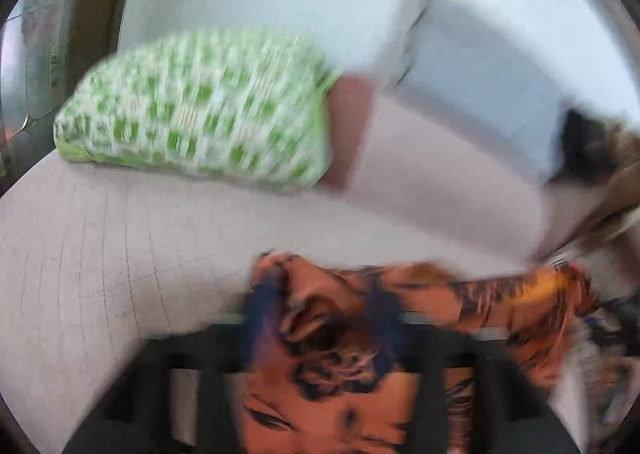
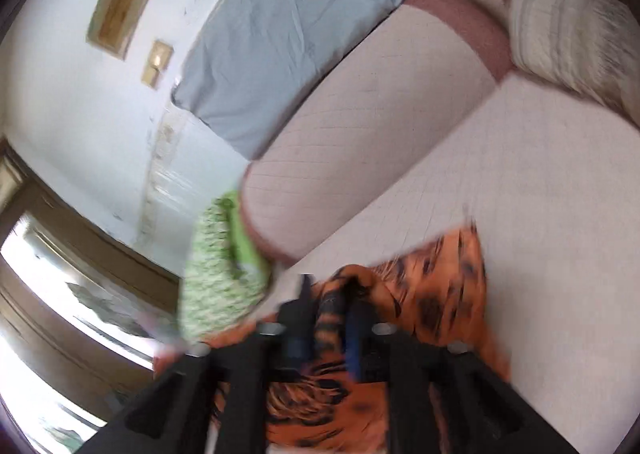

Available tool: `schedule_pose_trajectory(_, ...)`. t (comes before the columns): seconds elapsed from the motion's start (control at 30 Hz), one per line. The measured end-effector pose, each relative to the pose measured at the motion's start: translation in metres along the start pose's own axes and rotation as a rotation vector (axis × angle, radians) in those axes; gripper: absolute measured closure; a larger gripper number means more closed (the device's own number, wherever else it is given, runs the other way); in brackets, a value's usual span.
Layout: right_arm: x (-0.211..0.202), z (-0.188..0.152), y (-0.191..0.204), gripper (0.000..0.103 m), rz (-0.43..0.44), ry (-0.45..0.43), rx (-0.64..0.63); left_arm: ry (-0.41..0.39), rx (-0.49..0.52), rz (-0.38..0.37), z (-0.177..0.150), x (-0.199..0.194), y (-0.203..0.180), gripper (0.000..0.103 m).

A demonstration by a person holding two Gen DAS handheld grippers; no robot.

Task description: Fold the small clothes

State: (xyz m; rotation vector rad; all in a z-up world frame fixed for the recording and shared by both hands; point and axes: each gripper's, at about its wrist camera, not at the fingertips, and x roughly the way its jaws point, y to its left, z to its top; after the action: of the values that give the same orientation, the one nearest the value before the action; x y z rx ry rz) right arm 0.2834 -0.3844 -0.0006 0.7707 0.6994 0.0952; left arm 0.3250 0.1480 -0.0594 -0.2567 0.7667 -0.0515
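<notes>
The orange tiger cloth (image 2: 436, 286) sits low in the frame on the pink sofa (image 2: 540, 213). The right claw (image 2: 328, 314) pinches it; so does the left claw (image 1: 320, 318). It looks soft, light and floppy. Hold its corners.

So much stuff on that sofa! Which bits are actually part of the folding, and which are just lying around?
Part of the job:
- orange tiger-print garment
- left gripper, clamped on it
- right gripper, clamped on it too

Just lying about:
- green checked pillow
- grey-blue cushion
- cream striped pillow
- pink sofa itself, serving only as the work surface
</notes>
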Motion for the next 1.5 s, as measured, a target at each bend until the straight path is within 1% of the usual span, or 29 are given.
schedule_pose_trajectory(0.03,0.011,-0.006,-0.007,0.027,-0.067,0.019,0.019,0.056,-0.003,0.037,-0.002,0.018,0.007,0.030)
schedule_pose_trajectory(0.07,0.019,-0.015,-0.016,0.027,-0.091,0.046,0.028,0.090,-0.030,0.053,-0.008,0.030,0.019,0.030)
schedule_pose_trajectory(0.1,0.022,-0.025,-0.022,0.027,-0.092,0.066,0.024,0.081,-0.052,0.052,-0.013,0.029,0.028,0.030)
schedule_pose_trajectory(0.2,0.006,-0.053,-0.026,0.027,-0.154,0.049,-0.083,-0.001,-0.076,0.061,-0.027,0.000,0.054,0.029)
schedule_pose_trajectory(0.23,0.003,-0.060,-0.027,0.027,-0.201,0.058,-0.119,-0.022,-0.071,0.054,-0.034,-0.012,0.060,0.027)
schedule_pose_trajectory(0.27,0.003,-0.064,-0.027,0.027,-0.226,0.075,-0.154,-0.014,-0.055,0.046,-0.039,-0.016,0.062,0.023)
schedule_pose_trajectory(0.37,0.007,-0.064,-0.037,0.027,-0.241,0.132,-0.202,0.066,0.022,-0.052,-0.061,-0.016,0.053,0.022)
schedule_pose_trajectory(0.43,0.024,-0.065,-0.041,0.027,-0.220,0.201,-0.194,0.166,0.066,-0.064,-0.077,0.003,0.041,0.022)
schedule_pose_trajectory(0.5,0.042,-0.075,-0.043,0.027,-0.186,0.277,-0.148,0.255,0.062,-0.067,-0.088,0.025,0.035,0.022)
schedule_pose_trajectory(0.57,0.052,-0.082,-0.034,0.029,-0.230,0.300,-0.190,0.204,0.119,-0.020,-0.095,0.027,0.021,0.023)
schedule_pose_trajectory(0.6,0.057,-0.082,-0.032,0.054,-0.200,0.335,-0.162,0.195,0.158,-0.016,-0.095,0.029,0.011,0.035)
schedule_pose_trajectory(0.63,0.062,-0.082,-0.033,0.082,-0.179,0.356,-0.127,0.219,0.188,-0.028,-0.094,0.035,0.002,0.073)
schedule_pose_trajectory(0.67,0.063,-0.081,-0.029,0.082,-0.195,0.357,-0.119,0.245,0.172,-0.025,-0.088,0.039,-0.004,0.086)
schedule_pose_trajectory(0.7,0.060,-0.080,-0.023,0.082,-0.196,0.360,-0.117,0.262,0.144,-0.020,-0.079,0.036,-0.009,0.087)
schedule_pose_trajectory(0.77,0.043,-0.075,-0.004,0.083,-0.168,0.328,-0.121,0.207,0.122,-0.034,-0.062,0.009,-0.014,0.088)
schedule_pose_trajectory(0.87,-0.004,-0.070,0.030,0.086,-0.104,0.279,-0.168,0.136,0.130,-0.099,-0.053,-0.051,-0.020,0.089)
schedule_pose_trajectory(0.97,-0.057,-0.086,0.053,0.087,-0.080,0.256,-0.252,0.077,0.146,-0.101,-0.074,-0.111,-0.017,0.088)
schedule_pose_trajectory(1.03,-0.091,-0.108,0.050,0.087,-0.094,0.258,-0.265,0.107,0.130,-0.108,-0.104,-0.138,-0.008,0.086)
schedule_pose_trajectory(1.1,-0.106,-0.143,0.027,0.083,-0.128,0.301,-0.244,0.175,0.136,-0.110,-0.149,-0.144,0.006,0.077)
schedule_pose_trajectory(1.13,-0.106,-0.162,0.009,0.081,-0.148,0.336,-0.225,0.219,0.142,-0.094,-0.168,-0.137,0.010,0.064)
schedule_pose_trajectory(1.17,-0.100,-0.187,-0.017,0.073,-0.175,0.395,-0.196,0.288,0.142,-0.063,-0.194,-0.124,0.020,0.050)
schedule_pose_trajectory(1.2,-0.097,-0.200,-0.033,0.042,-0.229,0.431,-0.178,0.326,0.140,-0.036,-0.206,-0.119,0.028,0.050)
schedule_pose_trajectory(1.23,-0.098,-0.215,-0.049,0.033,-0.290,0.438,-0.166,0.306,0.135,-0.044,-0.213,-0.123,0.036,0.050)
schedule_pose_trajectory(1.27,-0.109,-0.221,-0.052,0.033,-0.249,0.376,-0.182,0.267,0.127,-0.046,-0.209,-0.132,0.039,0.050)
schedule_pose_trajectory(1.3,-0.118,-0.220,-0.049,0.034,-0.246,0.349,-0.185,0.233,0.122,-0.031,-0.201,-0.139,0.041,0.050)
schedule_pose_trajectory(1.33,-0.125,-0.215,-0.043,0.034,-0.256,0.319,-0.187,0.195,0.123,-0.034,-0.191,-0.146,0.042,0.048)
schedule_pose_trajectory(1.4,-0.136,-0.199,-0.026,0.034,-0.225,0.231,-0.220,0.122,0.132,-0.047,-0.167,-0.152,0.045,0.040)
schedule_pose_trajectory(1.43,-0.130,-0.188,-0.015,0.033,-0.215,0.204,-0.234,0.103,0.132,-0.040,-0.158,-0.151,0.045,0.037)
schedule_pose_trajectory(1.5,-0.121,-0.171,0.003,0.033,-0.190,0.185,-0.263,0.106,0.130,-0.075,-0.143,-0.135,0.048,0.037)
